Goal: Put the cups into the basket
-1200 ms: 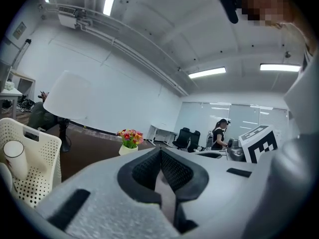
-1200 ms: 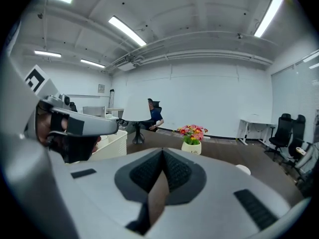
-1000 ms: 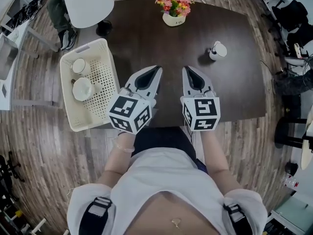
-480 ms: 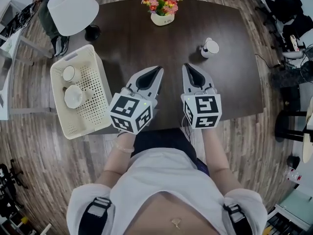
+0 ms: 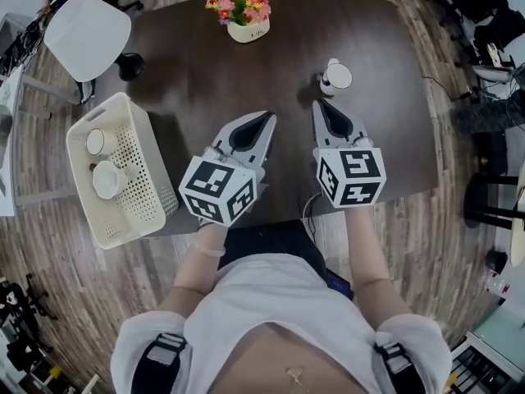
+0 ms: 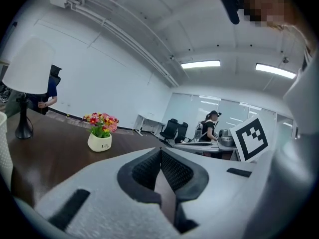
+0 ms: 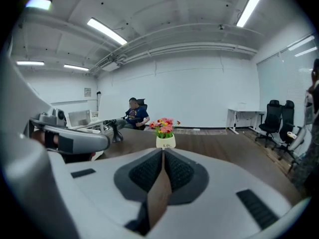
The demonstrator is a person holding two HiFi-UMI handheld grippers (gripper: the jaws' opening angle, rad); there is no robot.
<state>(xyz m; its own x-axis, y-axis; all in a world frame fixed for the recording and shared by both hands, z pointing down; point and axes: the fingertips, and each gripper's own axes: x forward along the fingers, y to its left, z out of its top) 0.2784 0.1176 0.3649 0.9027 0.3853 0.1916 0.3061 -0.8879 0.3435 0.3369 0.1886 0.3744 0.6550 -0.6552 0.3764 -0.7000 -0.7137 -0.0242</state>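
A white cup stands on the dark table, far right of centre. Just short of it is my right gripper, shut and empty, tips meeting. My left gripper is beside it at the table's near middle, also shut with nothing in it, jaws touching. The white perforated basket sits at the table's left edge. Two white cups lie inside it.
A white pot of flowers stands at the table's far side, also seen as the flower pot. A table lamp with white shade is at the far left. Office chairs and desks surround the table; people are in the background.
Both grippers have moved forward over the table, the right one coming close to the lone cup. The basket and flowers have shifted left in view.
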